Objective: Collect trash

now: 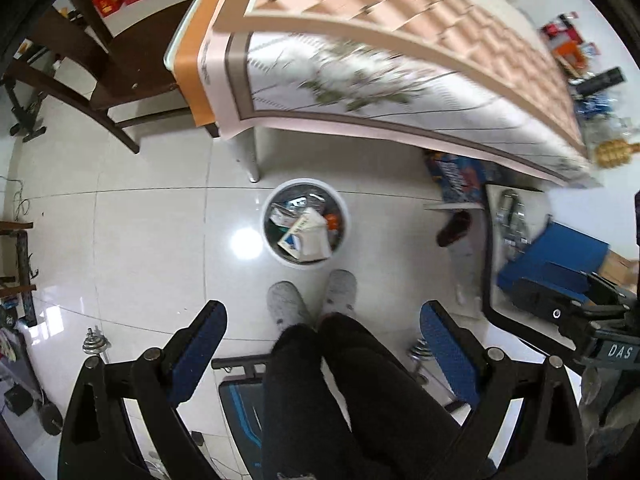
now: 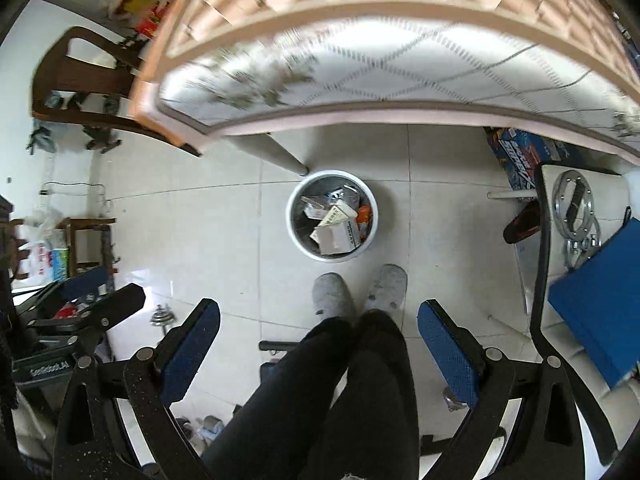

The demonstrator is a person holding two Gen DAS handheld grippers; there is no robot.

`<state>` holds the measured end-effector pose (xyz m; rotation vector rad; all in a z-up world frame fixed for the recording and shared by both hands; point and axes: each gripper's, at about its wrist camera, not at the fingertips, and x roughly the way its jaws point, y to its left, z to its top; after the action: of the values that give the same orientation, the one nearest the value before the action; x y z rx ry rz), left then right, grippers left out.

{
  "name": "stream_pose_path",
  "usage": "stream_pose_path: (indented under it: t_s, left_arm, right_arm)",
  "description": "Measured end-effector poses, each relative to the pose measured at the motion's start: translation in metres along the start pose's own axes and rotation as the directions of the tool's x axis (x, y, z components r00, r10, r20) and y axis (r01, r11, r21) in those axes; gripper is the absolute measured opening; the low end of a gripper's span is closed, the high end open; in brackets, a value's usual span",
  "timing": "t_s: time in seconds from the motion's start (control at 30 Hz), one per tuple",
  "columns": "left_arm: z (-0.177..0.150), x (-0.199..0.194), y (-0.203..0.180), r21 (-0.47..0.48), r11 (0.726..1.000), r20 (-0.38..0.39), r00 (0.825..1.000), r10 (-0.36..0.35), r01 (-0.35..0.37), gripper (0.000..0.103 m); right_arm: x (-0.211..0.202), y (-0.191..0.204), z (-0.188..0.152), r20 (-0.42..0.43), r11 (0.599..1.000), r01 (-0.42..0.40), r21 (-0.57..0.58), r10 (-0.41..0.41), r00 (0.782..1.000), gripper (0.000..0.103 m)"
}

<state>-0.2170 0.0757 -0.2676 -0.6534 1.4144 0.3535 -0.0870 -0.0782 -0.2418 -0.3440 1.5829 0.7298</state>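
A round white trash bin (image 1: 345, 216) stands on the tiled floor by the table leg, holding several boxes and wrappers (image 1: 308, 234). It also shows in the right wrist view (image 2: 372, 216) with the same trash (image 2: 336, 228) inside. My left gripper (image 1: 322, 316) is open and empty, high above the floor, pointing down at the bin. My right gripper (image 2: 319, 316) is open and empty, also above the bin. The right gripper's body shows at the right of the left wrist view (image 1: 576, 312); the left gripper's body shows at the left of the right wrist view (image 2: 80, 308).
A table with a checked cloth (image 1: 400, 12) overhangs beyond the bin. A brown chair (image 1: 100, 60) stands left. My legs and grey slippers (image 1: 312, 300) are just before the bin. A blue box (image 2: 596, 300) and metal rings (image 2: 572, 204) lie on a white side table at right.
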Motion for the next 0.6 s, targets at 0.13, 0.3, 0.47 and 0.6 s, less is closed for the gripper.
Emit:
stream_pose_path:
  t_s: [0.13, 0.3, 0.47, 0.6]
  left_arm:
    - [-0.013, -0.044, -0.019, 0.030, 0.998, 0.018, 0.999, -0.047, 0.047, 0.099]
    - [-0.025, -0.092, -0.034, 0.058, 0.995, 0.060, 0.994, -0.091, 0.087, 0.099]
    - [-0.034, -0.132, -0.046, 0.077, 0.991, 0.108, 0.987, -0.119, 0.111, 0.099]
    - [-0.039, -0.153, -0.051, 0.081, 0.987, 0.138, 0.980, -0.146, 0.136, 0.099]
  right_arm:
    - [-0.052, 0.003, -0.016, 0.002, 0.998, -0.057, 0.001, 0.057, 0.998, 0.100]
    - [-0.112, 0.008, -0.039, 0.039, 0.994, -0.110, -0.011, 0.110, 0.993, 0.100]
    - [-0.156, 0.013, -0.056, 0.083, 0.988, -0.150, -0.023, 0.152, 0.985, 0.100]
    - [-0.185, 0.015, -0.069, 0.110, 0.985, -0.170, -0.029, 0.173, 0.979, 0.100]
